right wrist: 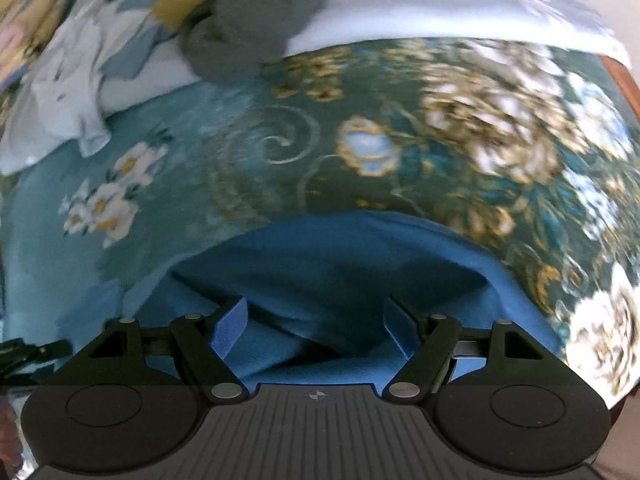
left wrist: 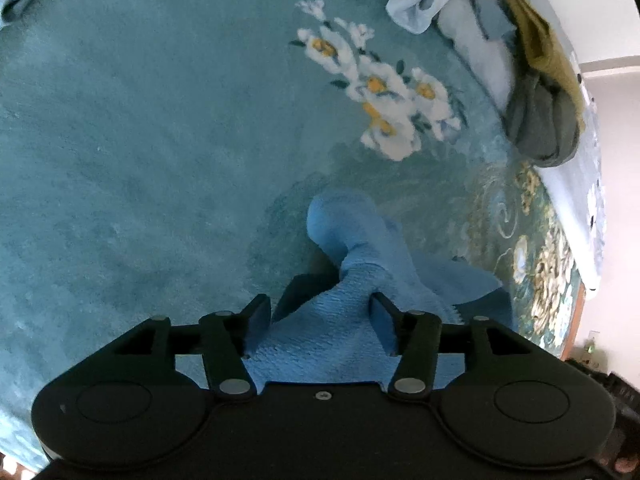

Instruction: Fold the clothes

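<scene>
- Left wrist view: the left gripper point(left wrist: 318, 322) points steeply down at a teal plush blanket point(left wrist: 132, 152), a soft, short-piled surface printed with a spray of white flowers with yellow centres point(left wrist: 376, 84).
- A bright blue terry-textured garment point(left wrist: 352, 248) lies bunched on the blanket and runs back between the black fingers point(left wrist: 256, 312); the jaws stand apart, released, and neither pad visibly presses the cloth.
- Along the blanket's far right edge sits a heap of clothes: a pale blue crumpled cloth point(left wrist: 416, 4), an olive-yellow knit piece point(left wrist: 536, 40) and a dark grey soft bundle point(left wrist: 544, 124).
- Past the garment the blanket turns to a darker green band with gold and white scrolls point(left wrist: 532, 216); a white wall point(left wrist: 580, 8) rises behind.
- Right wrist view: blurred. The right gripper point(right wrist: 316, 322) hangs over the same blue garment point(right wrist: 332, 256), here smooth with deep folds, spread under and between the blue-padded fingers point(right wrist: 230, 324); the jaws are wide and released, gripping nothing.
- Beyond lies the ornate green and gold band point(right wrist: 440, 128), the teal blanket point(right wrist: 48, 248) at left, and the clothes heap with the grey bundle point(right wrist: 236, 36) at the far edge.
</scene>
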The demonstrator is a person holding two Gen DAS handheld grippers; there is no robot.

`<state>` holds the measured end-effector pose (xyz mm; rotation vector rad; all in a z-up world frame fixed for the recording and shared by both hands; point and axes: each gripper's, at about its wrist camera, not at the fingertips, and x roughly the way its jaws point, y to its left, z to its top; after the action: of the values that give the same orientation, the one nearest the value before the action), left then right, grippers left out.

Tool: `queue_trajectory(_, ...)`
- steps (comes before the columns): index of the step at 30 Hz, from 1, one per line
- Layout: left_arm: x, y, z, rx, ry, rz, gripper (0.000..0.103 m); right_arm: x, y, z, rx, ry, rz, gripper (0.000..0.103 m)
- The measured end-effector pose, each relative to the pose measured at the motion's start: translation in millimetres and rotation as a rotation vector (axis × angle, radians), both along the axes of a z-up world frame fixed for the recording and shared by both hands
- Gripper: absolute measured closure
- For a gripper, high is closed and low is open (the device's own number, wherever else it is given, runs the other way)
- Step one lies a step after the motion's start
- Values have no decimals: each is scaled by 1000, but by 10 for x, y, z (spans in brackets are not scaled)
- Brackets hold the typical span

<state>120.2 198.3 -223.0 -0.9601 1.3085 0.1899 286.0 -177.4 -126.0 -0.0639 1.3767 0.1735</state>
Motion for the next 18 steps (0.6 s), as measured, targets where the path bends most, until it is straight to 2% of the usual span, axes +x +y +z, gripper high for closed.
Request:
queue_trajectory(4, -13, 0, -47, -4, 9, 24, 48, 196, 133, -145, -36, 12, 106, 29)
queue_trajectory(10, -34, -73, -22, 34, 16, 51, 48, 618, 63, -487, -118, 58, 262, 29)
queue_trajectory(12, -31, -106, -22, 45, 18, 57, 45, 743, 32, -628, -135, 86, 321, 29)
queue_trajectory(18, 15, -247, -47, 56, 18, 60, 42, 974, -60, -1039, -115, 152, 498, 29)
